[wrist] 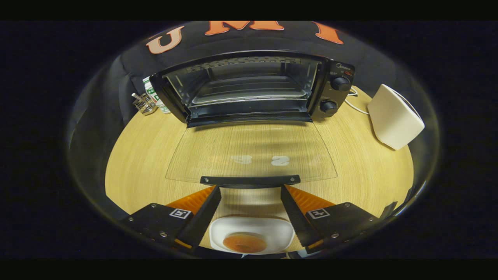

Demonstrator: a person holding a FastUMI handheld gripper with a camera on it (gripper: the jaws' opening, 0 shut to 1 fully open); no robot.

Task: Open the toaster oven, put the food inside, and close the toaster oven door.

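Nearest, at six o'clock under the gripper [251,190], one white dish [252,233] holds one round brown piece of food [244,243]. The fingers [202,214] stand wide apart, gripping nothing; the dish lies below and between them. Just past their tips at twelve o'clock is the handle [250,180] of the glass door [251,151], folded flat onto the worktop [136,163], its long axis crossing the fingers. Beyond, one toaster oven [253,87] gapes open with two knobs [341,83]. At two o'clock sits one white appliance [395,116].
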